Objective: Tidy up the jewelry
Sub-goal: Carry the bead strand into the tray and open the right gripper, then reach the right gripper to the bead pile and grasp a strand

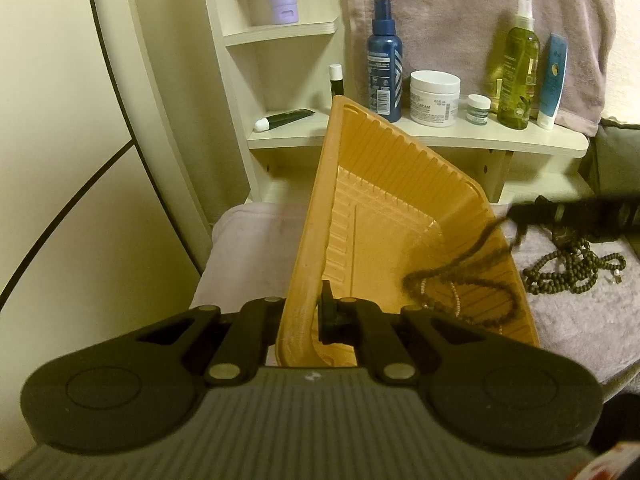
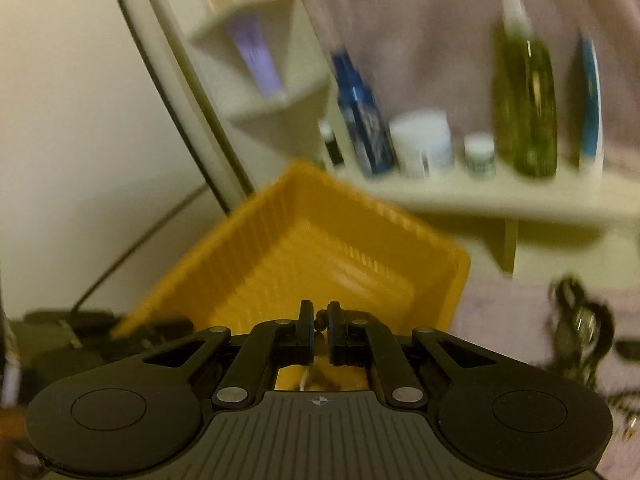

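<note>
We hold the orange tray [image 1: 384, 216] tipped up on its edge above the towel-covered surface [image 1: 580, 320], its long axis running away from us toward the white shelf [image 1: 400, 136] and its open face turned to the right. Our left gripper [image 1: 304, 316] is clamped on the tray's near rim, one finger inside and one outside the wall. A dark beaded necklace [image 1: 460, 280] lies looped in the low corner of the tray, with a pale bead strand beside it, and one end rises over the right rim to our right gripper [image 1: 560, 212] (blurred in the left wrist view). In the right wrist view, that gripper [image 2: 318, 320] has its jaws nearly closed on a few dark beads, hovering over the tray's [image 2: 320, 240] near edge. Right of the tray, more green-brown beads [image 1: 572, 272] sit heaped on the towel, just clear of the rim. The far tray corner comes close under the shelf lip; to the left a pale curved panel [image 1: 120, 160] bounds the space, and open towel remains between tray and bead heap.
</note>
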The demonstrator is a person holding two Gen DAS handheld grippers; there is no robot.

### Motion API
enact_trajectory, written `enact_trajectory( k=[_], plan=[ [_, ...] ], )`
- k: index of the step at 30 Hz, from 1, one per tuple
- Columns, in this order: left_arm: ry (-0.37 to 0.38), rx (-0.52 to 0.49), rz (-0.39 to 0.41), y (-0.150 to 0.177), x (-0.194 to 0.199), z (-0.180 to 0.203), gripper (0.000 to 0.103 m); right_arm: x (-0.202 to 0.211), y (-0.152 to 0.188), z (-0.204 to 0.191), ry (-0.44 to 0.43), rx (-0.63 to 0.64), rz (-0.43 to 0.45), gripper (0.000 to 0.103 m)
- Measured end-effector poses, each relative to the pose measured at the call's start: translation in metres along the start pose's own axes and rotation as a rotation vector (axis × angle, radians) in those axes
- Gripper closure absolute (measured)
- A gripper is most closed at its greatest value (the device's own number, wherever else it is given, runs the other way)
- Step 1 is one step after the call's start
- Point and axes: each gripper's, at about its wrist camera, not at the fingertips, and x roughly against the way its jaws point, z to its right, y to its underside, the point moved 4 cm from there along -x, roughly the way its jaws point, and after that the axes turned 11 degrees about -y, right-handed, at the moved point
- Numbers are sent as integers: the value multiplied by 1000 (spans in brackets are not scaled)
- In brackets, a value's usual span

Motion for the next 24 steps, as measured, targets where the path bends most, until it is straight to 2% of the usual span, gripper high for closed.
enact_trajectory(
  k=[4,8,10,11,12,13,14,18,24],
  plan=[
    [-1,0,1,0,0,0,98,-9,20,10,-7,-29,-79,97],
    [-4,-1,-2,0,-1,0,98,-8,33,12,-25,-41,-111,97],
    [-5,-2,-2,0,-1,0,98,-7,35,13,-21,-39,-121,94],
    [-5,-2,-2,0,-1,0,98,-5,38,14,-10,-35,-125,80],
    [-5,-2,-1,0,-1,0,98,-2,38,14,-1,-36,-125,55],
    [-4,-4,0,0,-1,0,98,2,40,15,2,-41,-118,46],
    [-5,-4,1,0,0,0,98,6,41,17,1,-45,-105,43],
    [-7,-7,2,1,0,1,98,25,47,27,29,-65,-80,43],
    [-8,-9,2,1,0,1,98,63,59,54,170,-103,-12,43]
  ],
)
